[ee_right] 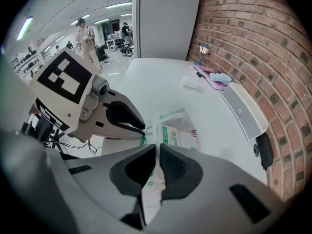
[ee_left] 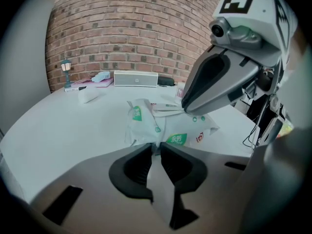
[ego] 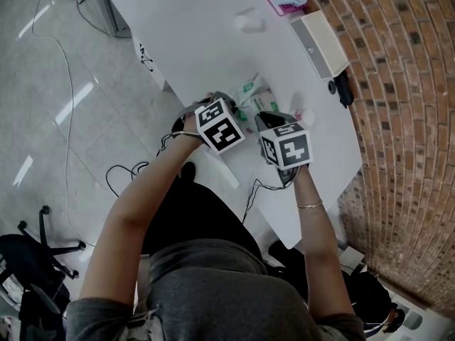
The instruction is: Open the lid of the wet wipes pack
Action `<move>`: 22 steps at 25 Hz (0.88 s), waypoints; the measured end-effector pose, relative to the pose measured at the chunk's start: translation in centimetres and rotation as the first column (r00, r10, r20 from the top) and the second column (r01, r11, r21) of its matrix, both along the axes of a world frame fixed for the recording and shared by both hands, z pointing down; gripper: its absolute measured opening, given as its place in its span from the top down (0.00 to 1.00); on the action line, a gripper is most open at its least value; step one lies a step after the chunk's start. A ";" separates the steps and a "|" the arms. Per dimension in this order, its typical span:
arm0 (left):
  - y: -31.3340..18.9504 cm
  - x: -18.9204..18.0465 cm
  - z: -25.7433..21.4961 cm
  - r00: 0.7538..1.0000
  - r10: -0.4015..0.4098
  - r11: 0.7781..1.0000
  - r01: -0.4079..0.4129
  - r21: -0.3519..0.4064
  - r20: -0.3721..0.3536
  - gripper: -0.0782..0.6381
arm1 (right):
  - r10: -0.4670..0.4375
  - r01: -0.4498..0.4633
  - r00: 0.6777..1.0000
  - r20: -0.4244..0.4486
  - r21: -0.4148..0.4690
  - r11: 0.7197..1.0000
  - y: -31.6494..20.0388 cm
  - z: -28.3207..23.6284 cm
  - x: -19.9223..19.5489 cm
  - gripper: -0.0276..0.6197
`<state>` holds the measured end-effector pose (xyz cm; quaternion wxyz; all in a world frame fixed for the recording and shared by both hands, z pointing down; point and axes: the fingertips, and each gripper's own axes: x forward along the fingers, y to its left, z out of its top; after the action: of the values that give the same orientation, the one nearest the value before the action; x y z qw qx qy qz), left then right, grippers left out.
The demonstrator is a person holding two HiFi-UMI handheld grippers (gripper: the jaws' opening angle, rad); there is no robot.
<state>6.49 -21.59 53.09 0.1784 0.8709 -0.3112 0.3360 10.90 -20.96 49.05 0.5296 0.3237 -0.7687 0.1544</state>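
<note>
the wet wipes pack [ego: 250,91] lies on the white tabletop [ego: 206,34], near its front edge, and is held from two sides at once.

the left gripper [ee_left: 156,147] is closed on the near edge of the pack [ee_left: 146,123]; in the left gripper view the crumpled film is seen pinched right at the tips, with only a thin gap left between the jaws. this grip is judged to be there as an anchor, so that the soft pack is not dragged along when the lid is pulled.

the right gripper [ee_right: 157,147] is also closed, and white film with green print is caught between its jaws in the right gripper view. from the other side, its tips [ee_left: 187,110] are seen set on a raised flap at the top of the pack. whether that flap is the lid itself or only loose wrapping cannot be told, since the seam is hidden by the jaws.

both grippers are pointed downward and meet over the pack [ee_right: 178,135], just beside each other, which keeps the pull short and the film taut between them.

the lid is not yet seen folded back. a pull up and away by the right gripper is judged to be called for next, while the left gripper [ee_right: 141,129] is kept clamped.
</note>
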 end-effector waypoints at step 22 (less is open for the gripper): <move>0.2 0.0 0.2 1.000 0.018 1.000 -0.018 -0.020 0.017 0.80 | 0.023 -0.025 0.999 0.026 0.054 0.998 -1.4 -2.4 1.8 0.94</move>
<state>6.45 -21.44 53.28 0.1813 0.8688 -0.3015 0.3483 12.74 -22.31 46.67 0.5088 0.3452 -0.7754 0.1438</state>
